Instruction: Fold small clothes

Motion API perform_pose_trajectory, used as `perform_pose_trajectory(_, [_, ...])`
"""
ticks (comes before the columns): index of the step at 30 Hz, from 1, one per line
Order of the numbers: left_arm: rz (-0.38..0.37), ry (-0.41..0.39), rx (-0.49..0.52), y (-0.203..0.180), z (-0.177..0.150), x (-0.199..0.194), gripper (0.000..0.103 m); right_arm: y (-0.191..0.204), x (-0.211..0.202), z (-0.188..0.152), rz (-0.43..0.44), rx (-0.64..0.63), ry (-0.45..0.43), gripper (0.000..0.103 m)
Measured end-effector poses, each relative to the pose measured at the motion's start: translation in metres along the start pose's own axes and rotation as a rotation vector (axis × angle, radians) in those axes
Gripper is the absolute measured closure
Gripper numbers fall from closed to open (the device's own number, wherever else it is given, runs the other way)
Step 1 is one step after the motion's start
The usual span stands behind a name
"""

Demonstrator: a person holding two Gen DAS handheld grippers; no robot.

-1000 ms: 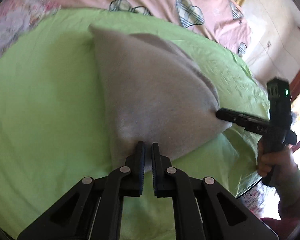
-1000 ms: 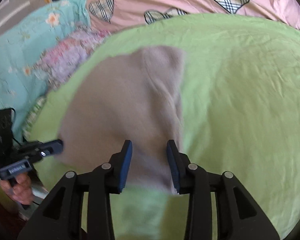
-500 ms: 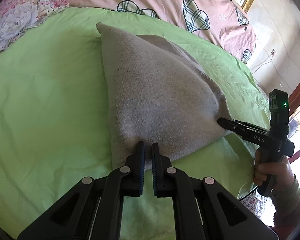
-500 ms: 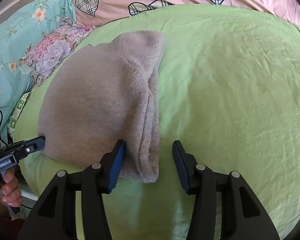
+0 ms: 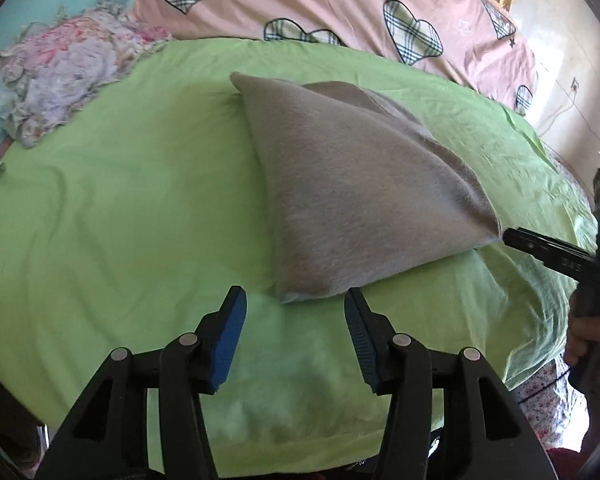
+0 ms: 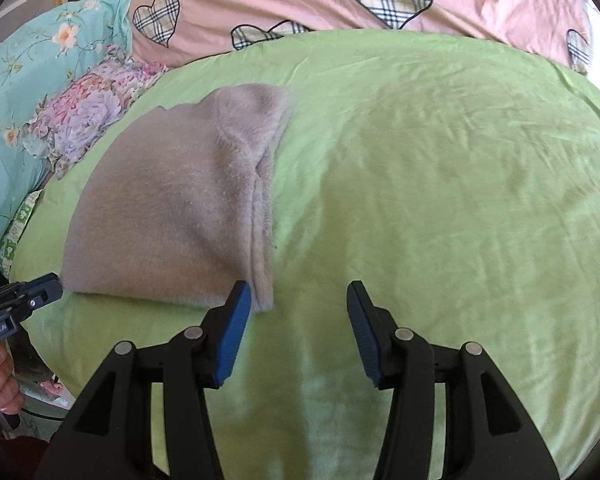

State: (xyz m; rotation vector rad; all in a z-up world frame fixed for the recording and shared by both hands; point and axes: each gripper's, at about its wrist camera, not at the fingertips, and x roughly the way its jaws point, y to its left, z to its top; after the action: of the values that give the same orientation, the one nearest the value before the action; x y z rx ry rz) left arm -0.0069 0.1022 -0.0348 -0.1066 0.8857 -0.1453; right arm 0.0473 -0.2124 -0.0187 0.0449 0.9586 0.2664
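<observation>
Your left gripper (image 5: pixel 296 304), which a second ago was pinched shut on the near edge of the grey knit garment (image 5: pixel 356 196), is now opening: its blue pads (image 5: pixel 228 340) stand apart with nothing gripped, the garment's near corner lying on the sheet just beyond and between the tips. Your right gripper (image 6: pixel 298 300) was already partly open a second ago and has widened a little more; its jaws are likewise empty, and the garment's folded edge (image 6: pixel 262 240) now sits just past its left finger instead of between the two. Both grippers have backed off slightly from the cloth and point down at a slant toward the bed. The garment lies folded flat on the green sheet (image 6: pixel 440 184), towards its near edge, with your two grippers at its two near corners. Beyond the sheet lie a pink heart-patterned quilt (image 5: pixel 340 4) and a floral pillow (image 6: pixel 88 112).
</observation>
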Motion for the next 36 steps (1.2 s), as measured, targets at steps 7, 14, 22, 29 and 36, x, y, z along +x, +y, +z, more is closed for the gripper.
perform_pose_trajectory(7, [0.019, 0.008, -0.010, -0.001, -0.008, -0.008, 0.037, 0.009, -0.023, -0.011, 0.067, 0.023, -0.013, 0.030])
perform_pose_trajectory(14, [0.041, 0.006, 0.028, -0.008, -0.022, -0.027, 0.024, 0.031, -0.035, -0.029, 0.145, -0.030, 0.001, 0.019])
perform_pose_trajectory(22, [0.102, -0.043, 0.062, -0.016, -0.020, -0.035, 0.020, 0.058, -0.031, -0.039, 0.197, -0.125, 0.047, 0.017])
perform_pose_trajectory(29, [0.101, -0.070, 0.020, -0.013, -0.003, -0.029, 0.013, 0.076, -0.027, -0.025, 0.191, -0.175, -0.006, 0.011])
perform_pose_trajectory(36, [0.152, -0.028, 0.037, -0.017, 0.009, -0.012, 0.011, 0.079, -0.015, -0.008, 0.187, -0.174, -0.005, 0.011])
